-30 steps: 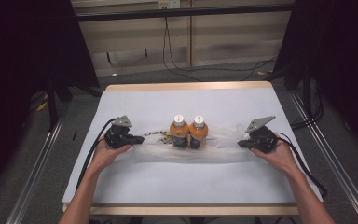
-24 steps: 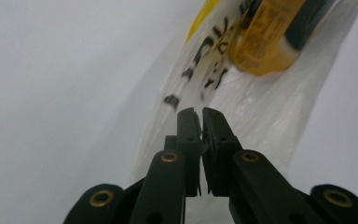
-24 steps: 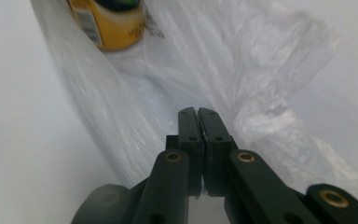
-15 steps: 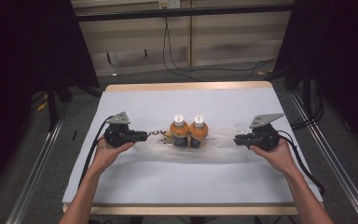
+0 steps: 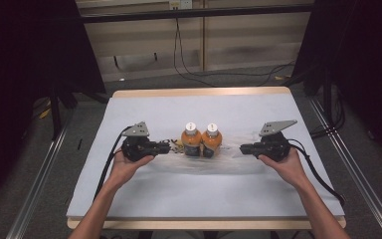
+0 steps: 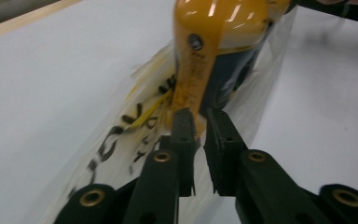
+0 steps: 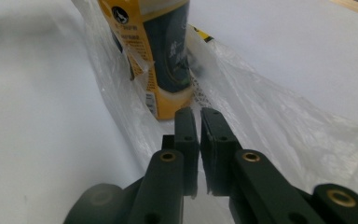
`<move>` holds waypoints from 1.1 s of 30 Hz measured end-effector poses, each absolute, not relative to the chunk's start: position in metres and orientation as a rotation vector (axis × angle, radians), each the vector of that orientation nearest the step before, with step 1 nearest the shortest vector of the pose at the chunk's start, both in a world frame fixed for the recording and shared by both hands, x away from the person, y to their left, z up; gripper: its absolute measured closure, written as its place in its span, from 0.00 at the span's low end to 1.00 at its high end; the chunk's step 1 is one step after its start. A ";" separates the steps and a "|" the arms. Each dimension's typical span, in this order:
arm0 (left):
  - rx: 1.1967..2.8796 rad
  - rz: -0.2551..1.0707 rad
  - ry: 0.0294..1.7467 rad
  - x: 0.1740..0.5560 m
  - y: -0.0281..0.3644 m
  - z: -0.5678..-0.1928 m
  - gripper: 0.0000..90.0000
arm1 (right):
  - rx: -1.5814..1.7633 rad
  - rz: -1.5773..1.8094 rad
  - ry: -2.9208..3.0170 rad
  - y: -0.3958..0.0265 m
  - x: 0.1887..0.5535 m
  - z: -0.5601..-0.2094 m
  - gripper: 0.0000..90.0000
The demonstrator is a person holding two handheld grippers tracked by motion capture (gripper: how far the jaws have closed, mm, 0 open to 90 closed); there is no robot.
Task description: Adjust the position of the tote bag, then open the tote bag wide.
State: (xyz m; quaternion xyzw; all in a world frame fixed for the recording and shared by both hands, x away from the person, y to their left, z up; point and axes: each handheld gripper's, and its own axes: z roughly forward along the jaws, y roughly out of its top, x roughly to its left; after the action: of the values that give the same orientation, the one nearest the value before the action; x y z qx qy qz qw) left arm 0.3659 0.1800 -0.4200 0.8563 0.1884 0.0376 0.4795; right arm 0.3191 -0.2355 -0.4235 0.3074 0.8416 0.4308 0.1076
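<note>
Two orange bottles with white caps [image 5: 191, 139] [image 5: 211, 138] stand side by side mid-table, inside a clear plastic bag [image 5: 229, 160] that stretches out flat to either side. My left gripper [image 5: 168, 146] lies level at the bag's left end and points right at the bottles. Its jaws have just been closing, and the printed film [image 6: 121, 135] is pinched at their tips [image 6: 200, 121], close to a bottle [image 6: 214, 37]. My right gripper [image 5: 242, 148] mirrors it at the right end. Its jaws have also just been closing [image 7: 199, 116] on the crinkled film [image 7: 270, 107] before a bottle [image 7: 154, 51].
A white sheet covers the table [image 5: 144, 109], which has a wooden rim at the far edge [image 5: 199, 92]. Dark stands and cables sit on the floor beyond. Metal rails run along both sides of the table.
Both hands have risen a little and drawn slightly inward toward the bottles. The bag ends lift with them. The bottles stay upright in place.
</note>
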 end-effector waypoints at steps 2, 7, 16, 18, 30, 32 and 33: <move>2.086 0.077 0.440 0.362 0.172 -0.420 0.98 | 0.896 1.270 2.481 -0.232 0.320 -0.424 0.97; 2.093 0.050 0.398 0.355 0.155 -0.423 0.99 | 0.897 1.280 2.497 -0.225 0.322 -0.426 1.00; 2.095 0.025 0.373 0.348 0.131 -0.428 0.95 | 0.916 1.351 2.496 -0.209 0.331 -0.420 1.00; 2.090 0.016 0.361 0.346 0.124 -0.429 0.95 | 0.914 1.346 2.510 -0.206 0.335 -0.421 1.00; 2.079 -0.002 0.386 0.352 0.097 -0.432 1.00 | 0.941 1.323 2.509 -0.193 0.368 -0.419 1.00; 2.104 0.019 0.384 0.353 0.095 -0.434 1.00 | 0.945 1.323 2.513 -0.190 0.374 -0.419 1.00; 2.108 0.020 0.393 0.354 0.094 -0.436 1.00 | 0.940 1.311 2.524 -0.187 0.377 -0.419 1.00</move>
State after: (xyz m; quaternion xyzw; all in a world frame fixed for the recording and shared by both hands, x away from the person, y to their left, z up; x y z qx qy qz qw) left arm 0.3539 0.0944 -0.4358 0.8634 0.1608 0.0082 0.4781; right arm 0.3769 -0.1875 -0.4194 0.3129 0.8404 0.4364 0.0732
